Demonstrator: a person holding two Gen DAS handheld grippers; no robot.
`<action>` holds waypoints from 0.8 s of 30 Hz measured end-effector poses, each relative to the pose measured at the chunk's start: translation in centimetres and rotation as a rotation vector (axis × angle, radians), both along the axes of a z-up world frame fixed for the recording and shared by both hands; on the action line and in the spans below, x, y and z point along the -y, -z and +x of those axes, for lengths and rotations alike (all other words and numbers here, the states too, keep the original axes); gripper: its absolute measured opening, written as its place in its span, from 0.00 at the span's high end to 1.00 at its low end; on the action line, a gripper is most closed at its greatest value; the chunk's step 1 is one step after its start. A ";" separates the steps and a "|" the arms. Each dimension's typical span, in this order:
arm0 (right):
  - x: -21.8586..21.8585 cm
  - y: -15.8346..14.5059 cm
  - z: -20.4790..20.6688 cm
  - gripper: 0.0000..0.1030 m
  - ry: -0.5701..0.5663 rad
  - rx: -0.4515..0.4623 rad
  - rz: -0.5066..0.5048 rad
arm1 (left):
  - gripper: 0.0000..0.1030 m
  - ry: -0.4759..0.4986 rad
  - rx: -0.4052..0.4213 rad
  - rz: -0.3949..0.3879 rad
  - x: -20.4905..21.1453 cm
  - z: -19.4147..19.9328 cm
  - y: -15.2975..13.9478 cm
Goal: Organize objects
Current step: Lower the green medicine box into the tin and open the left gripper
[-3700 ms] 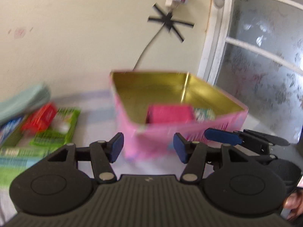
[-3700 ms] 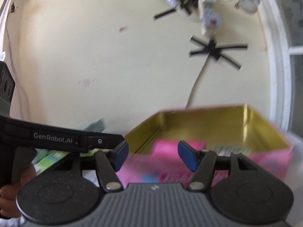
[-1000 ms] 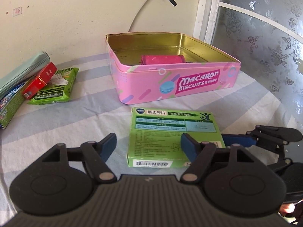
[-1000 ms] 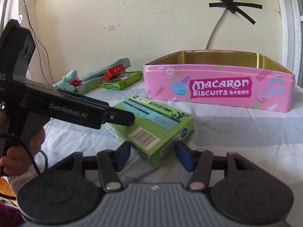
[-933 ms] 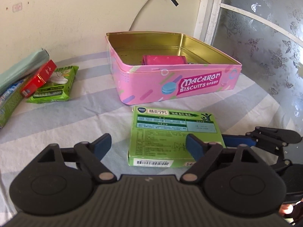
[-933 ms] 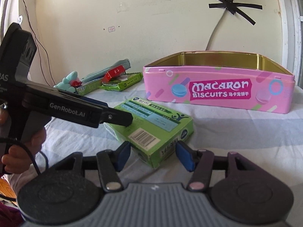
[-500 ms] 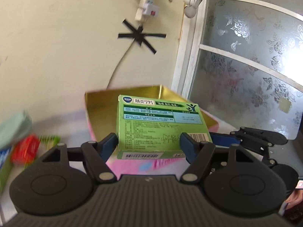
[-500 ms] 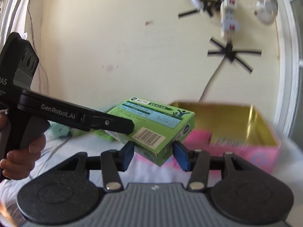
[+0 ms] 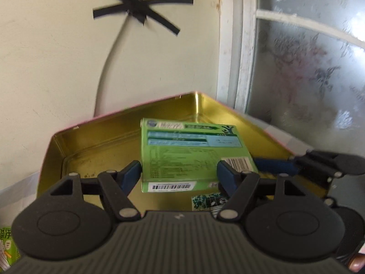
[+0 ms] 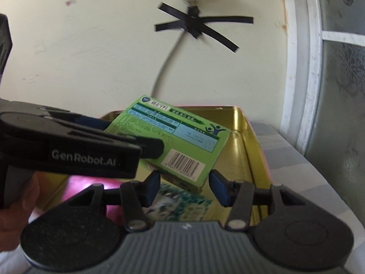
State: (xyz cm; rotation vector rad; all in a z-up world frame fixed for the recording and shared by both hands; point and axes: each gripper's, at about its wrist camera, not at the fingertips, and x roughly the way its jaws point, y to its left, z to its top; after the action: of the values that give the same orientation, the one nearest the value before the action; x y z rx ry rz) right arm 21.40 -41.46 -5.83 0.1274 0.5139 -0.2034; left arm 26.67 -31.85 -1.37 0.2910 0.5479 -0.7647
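We held the green box (image 9: 194,155) above the gold-lined tin (image 9: 95,146), left gripper (image 9: 179,175) and right gripper (image 10: 183,183) each closed on it. Only the right view showed a pink packet (image 10: 77,186). Cream wall (image 9: 45,57) and frosted window (image 9: 308,68) stood behind.

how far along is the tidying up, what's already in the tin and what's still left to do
Done: a pink packet and a patterned packet lie inside the tin. In hand: the green box is held over the tin between the left gripper and right gripper, not yet set down. Left: at least one green packet outside the tin.
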 end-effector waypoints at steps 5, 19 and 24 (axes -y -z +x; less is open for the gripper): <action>-0.8 0.9 -0.3 0.43 0.011 0.023 -0.085 | 0.27 -0.029 0.045 0.039 -0.2 -0.8 0.1; -6.9 -2.6 -9.2 0.38 -0.108 0.240 0.102 | 0.27 -0.119 0.068 -0.149 -15.0 -9.9 -3.7; -11.7 -1.7 -10.8 0.37 -0.232 0.174 0.124 | 0.27 -0.202 -0.001 -0.076 -21.0 -10.0 0.7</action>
State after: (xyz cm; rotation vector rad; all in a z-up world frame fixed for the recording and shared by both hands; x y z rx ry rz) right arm 10.58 -29.75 -4.13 0.2028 0.3636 0.0659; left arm 16.66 -10.84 -2.03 0.1620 0.5392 -0.5886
